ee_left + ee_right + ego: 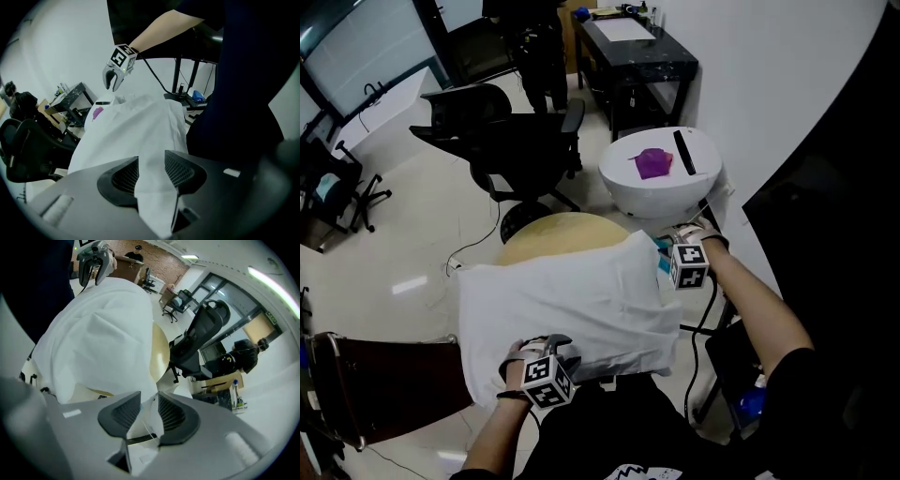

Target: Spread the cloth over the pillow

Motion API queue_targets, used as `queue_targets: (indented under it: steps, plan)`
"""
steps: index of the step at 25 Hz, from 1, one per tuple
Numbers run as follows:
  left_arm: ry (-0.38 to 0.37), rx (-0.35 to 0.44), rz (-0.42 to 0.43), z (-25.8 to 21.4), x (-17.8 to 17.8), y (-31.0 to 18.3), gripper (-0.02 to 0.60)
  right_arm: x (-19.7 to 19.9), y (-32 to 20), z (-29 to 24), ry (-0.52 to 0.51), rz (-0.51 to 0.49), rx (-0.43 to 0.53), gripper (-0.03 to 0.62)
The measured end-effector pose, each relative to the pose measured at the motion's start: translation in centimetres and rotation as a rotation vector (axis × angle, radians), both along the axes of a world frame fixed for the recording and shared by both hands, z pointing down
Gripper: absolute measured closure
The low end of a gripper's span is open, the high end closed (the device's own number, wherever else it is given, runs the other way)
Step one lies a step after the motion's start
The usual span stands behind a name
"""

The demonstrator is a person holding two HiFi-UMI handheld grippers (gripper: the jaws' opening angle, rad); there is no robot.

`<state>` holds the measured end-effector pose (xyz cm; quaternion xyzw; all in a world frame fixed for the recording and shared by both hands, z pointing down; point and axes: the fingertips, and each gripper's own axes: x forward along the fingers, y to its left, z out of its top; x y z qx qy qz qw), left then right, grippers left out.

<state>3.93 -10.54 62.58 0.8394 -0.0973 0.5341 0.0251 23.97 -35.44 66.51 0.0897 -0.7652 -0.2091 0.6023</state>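
**A:** Trying to place the white cloth (572, 300). Lying where, exactly?

**B:** Draped over a puffy lump on the round yellow table (553, 232), right in front of the person. Can't make out the pillow itself, only the bulge under the fabric.

**A:** And held how?

**B:** Pinched at two corners. Gripped at the near left corner by the left gripper (151, 164), with a thick fold of fabric squeezed between the ribbed pads. Nipped at the far right corner by the right gripper (149, 401), with a thin bit of hem and a loose thread caught in there and the jaws close together.

**A:** Anything else around?

**B:** Yep. Black office chair (511, 141) beyond the table on the left. White round stand (661, 192) at the far right, carrying a purple lump (653, 162) and a black bar (684, 152). Dark desk (637, 56) farther back, against the wall. Also something teal (663, 258) peeking out just beside the right gripper, too small to identify.
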Motion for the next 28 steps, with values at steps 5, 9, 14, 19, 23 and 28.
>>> queue_targets:
  steps: [5,9,14,19,23,28]
  plan:
    - [0.001,-0.013,-0.045,0.4,2.0,-1.5,0.417,-1.0,-2.0,3.5,0.035,-0.112,-0.065,0.454]
    - [0.019,-0.003,-0.085,-0.3,3.5,-3.1,0.417,-1.7,-2.2,5.9,0.035,-0.163,-0.127,0.454]
    - [-0.002,-0.022,-0.101,0.5,4.2,-3.8,0.417,-2.4,-2.0,8.5,0.064,-0.263,-0.162,0.450]
    - [-0.003,-0.043,-0.140,1.4,4.2,-4.0,0.417,-3.2,-0.9,9.3,0.087,-0.331,-0.219,0.500]
    - [-0.010,-0.055,-0.149,1.8,4.2,-4.1,0.417,-3.0,-1.1,9.2,0.072,-0.335,-0.213,0.574]
    - [-0.004,-0.064,-0.158,2.0,4.1,-4.1,0.417,-2.3,-2.5,8.6,0.083,-0.348,-0.165,0.580]
